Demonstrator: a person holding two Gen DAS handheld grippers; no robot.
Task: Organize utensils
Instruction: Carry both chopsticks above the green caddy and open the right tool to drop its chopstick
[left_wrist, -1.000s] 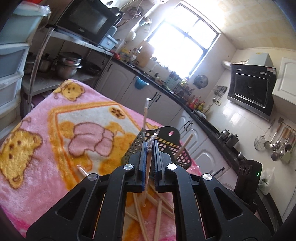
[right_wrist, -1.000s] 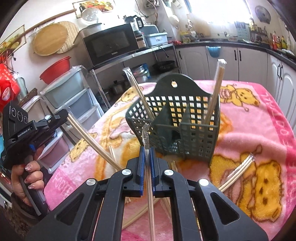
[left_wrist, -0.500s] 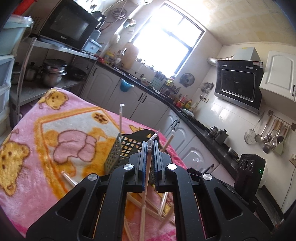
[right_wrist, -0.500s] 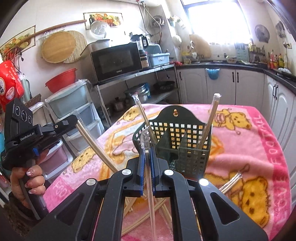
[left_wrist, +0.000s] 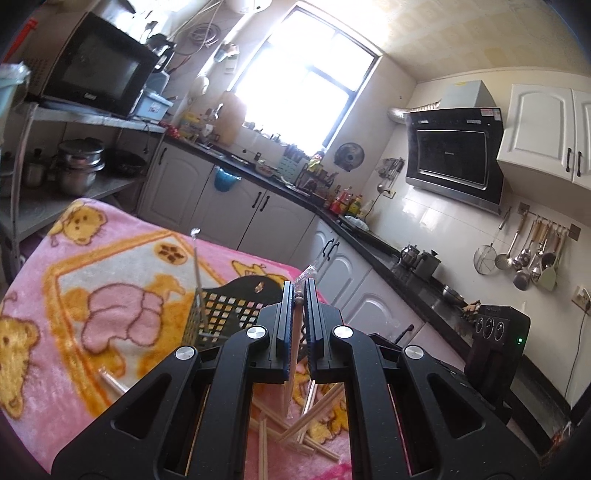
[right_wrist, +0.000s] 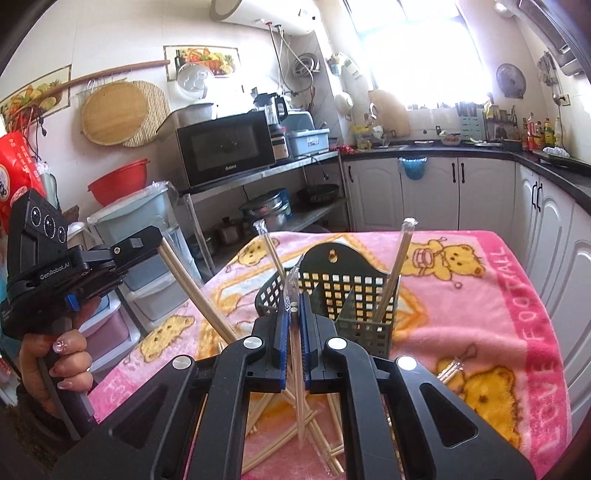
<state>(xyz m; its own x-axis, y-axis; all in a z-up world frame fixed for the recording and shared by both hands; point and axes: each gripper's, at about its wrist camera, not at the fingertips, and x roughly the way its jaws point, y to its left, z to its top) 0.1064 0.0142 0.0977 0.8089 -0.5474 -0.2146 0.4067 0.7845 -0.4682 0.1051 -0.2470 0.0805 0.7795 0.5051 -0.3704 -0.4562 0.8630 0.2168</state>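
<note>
**Wooden chopsticks clenched in both grippers**

Wooden, plastic-sleeved chopsticks are pinched in each gripper: the left gripper (left_wrist: 296, 295) grasps one pair (left_wrist: 293, 343), the right gripper (right_wrist: 294, 306) another (right_wrist: 297, 369). Ahead of both sets of fingers stands the dark basket (right_wrist: 354, 291); loose chopsticks (right_wrist: 321, 435) lie below them on the pink-blanketed surface (right_wrist: 480, 314).

Both wrist views close, facing shared basket (left_wrist: 236, 306) (right_wrist: 343, 295)

right gripper (right_wrist: 294, 312) clamping wrapped chopsticks (right_wrist: 299, 384), basket (right_wrist: 343, 291)
</note>
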